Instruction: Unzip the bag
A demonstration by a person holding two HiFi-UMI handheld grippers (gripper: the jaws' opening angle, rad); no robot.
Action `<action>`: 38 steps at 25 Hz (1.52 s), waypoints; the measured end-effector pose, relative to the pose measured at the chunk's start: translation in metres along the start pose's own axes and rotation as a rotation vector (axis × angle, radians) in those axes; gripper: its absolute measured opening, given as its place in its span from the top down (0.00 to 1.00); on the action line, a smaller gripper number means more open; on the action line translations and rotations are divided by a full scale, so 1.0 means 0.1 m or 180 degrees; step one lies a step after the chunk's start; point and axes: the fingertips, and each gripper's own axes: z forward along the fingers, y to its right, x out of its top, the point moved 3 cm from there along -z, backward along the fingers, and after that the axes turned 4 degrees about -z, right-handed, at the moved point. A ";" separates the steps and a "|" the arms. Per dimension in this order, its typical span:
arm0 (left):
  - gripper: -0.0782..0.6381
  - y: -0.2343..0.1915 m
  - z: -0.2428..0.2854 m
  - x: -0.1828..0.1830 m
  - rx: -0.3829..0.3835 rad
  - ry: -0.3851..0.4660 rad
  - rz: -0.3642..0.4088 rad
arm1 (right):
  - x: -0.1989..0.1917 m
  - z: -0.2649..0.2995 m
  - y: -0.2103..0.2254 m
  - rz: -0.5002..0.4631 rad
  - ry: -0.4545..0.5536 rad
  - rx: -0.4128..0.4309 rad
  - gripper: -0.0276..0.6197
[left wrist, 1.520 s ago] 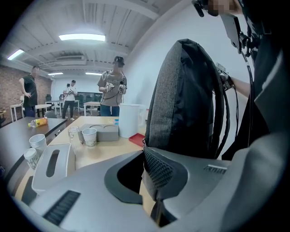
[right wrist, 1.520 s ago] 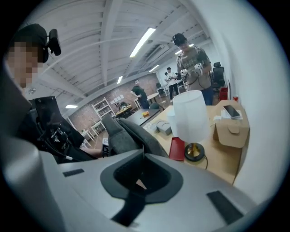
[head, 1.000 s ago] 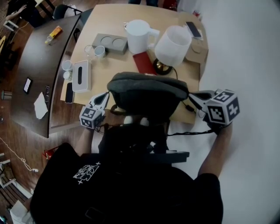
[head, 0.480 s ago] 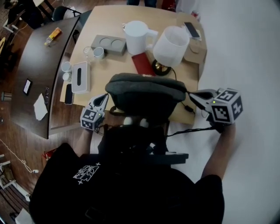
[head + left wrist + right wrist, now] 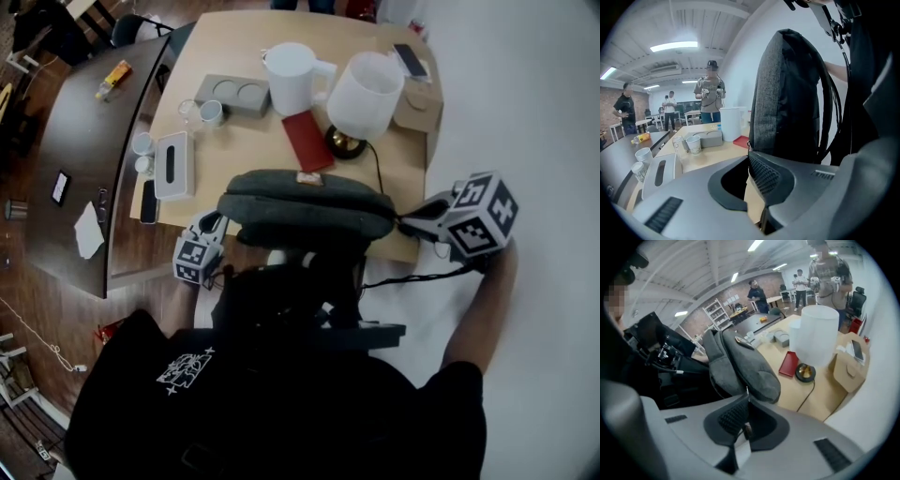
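Note:
A grey backpack point(image 5: 309, 206) stands upright at the near edge of the wooden table point(image 5: 234, 47), held between both grippers. My left gripper point(image 5: 216, 225) is at its left end, and in the left gripper view its jaws point(image 5: 749, 154) are closed right against the bag's grey side point(image 5: 787, 93). My right gripper point(image 5: 410, 225) is at the bag's right end. In the right gripper view its jaws point(image 5: 747, 397) are closed on a thin zipper pull point(image 5: 746, 391) hanging from the bag point(image 5: 745, 362). The zip line itself is hard to see.
Behind the bag lie a red booklet point(image 5: 307, 142), a lamp with a white shade point(image 5: 367, 94), a white pitcher point(image 5: 291, 78), a tissue box point(image 5: 173, 164), a grey tray point(image 5: 232, 94) and a cardboard box point(image 5: 419, 108). A dark table point(image 5: 84, 141) stands at the left. People stand at the back of the room.
The bag has dropped lower and come nearer the table edge, uncovering more of the red booklet. My right gripper has shifted slightly up and right; the left gripper has barely moved.

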 end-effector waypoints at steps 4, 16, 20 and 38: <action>0.89 0.03 -0.02 -0.03 -0.0019 -0.0008 -0.0009 | 0.06 -0.14 0.01 -0.0161 -0.0231 -0.0413 0.93; 0.89 0.04 0.00 -0.03 -0.0020 -0.0036 0.0010 | -0.01 -0.09 0.34 -0.0093 -0.0421 -0.0448 0.93; 0.89 0.02 0.04 0.01 0.0005 -0.0022 -0.0015 | -0.32 0.43 0.59 0.0205 -0.0660 -0.0273 0.93; 0.88 0.10 -0.01 0.00 0.0132 -0.0170 -0.0163 | -1.08 1.37 1.65 0.1851 0.2619 -0.1872 0.93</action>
